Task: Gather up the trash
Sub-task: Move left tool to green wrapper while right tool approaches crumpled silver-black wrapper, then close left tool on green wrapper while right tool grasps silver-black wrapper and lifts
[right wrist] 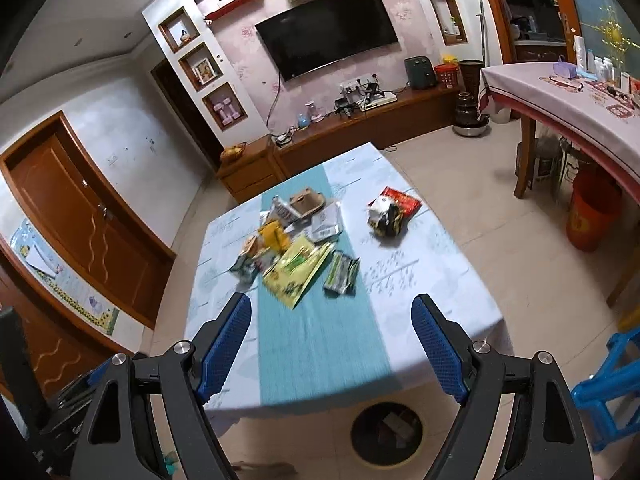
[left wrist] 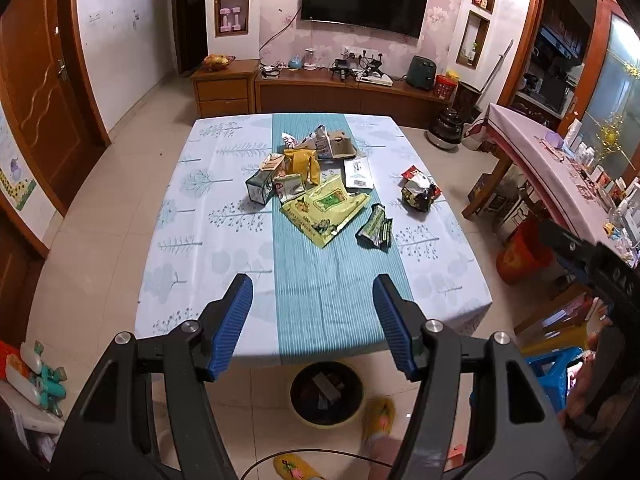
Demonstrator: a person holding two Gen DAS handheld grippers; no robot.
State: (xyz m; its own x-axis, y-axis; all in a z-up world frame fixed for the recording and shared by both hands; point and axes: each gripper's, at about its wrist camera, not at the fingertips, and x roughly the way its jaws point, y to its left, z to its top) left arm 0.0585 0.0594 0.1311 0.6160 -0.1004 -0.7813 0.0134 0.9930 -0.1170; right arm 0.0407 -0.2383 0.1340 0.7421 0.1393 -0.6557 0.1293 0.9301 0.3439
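Trash lies in a heap on the table (left wrist: 224, 248) with its teal-striped cloth: a large yellow bag (left wrist: 324, 210), a crumpled green wrapper (left wrist: 375, 231), small cartons (left wrist: 262, 188), a white label sheet (left wrist: 358, 174) and a crumpled red and black packet (left wrist: 420, 192). The same heap shows in the right wrist view: yellow bag (right wrist: 298, 270), green wrapper (right wrist: 341, 272), red and black packet (right wrist: 390, 216). A round bin (left wrist: 327, 394) (right wrist: 386, 434) with scraps inside stands on the floor below the table's near edge. My left gripper (left wrist: 313, 286) and right gripper (right wrist: 331, 308) hover open and empty, well short of the heap.
A long side table (left wrist: 560, 176) crowded with small items stands to the right, with an orange bucket (right wrist: 592, 212) under it. A blue plastic stool (right wrist: 608, 384) is at the near right. A TV cabinet (left wrist: 344, 88) lines the far wall. Slippers (left wrist: 378, 420) lie by the bin.
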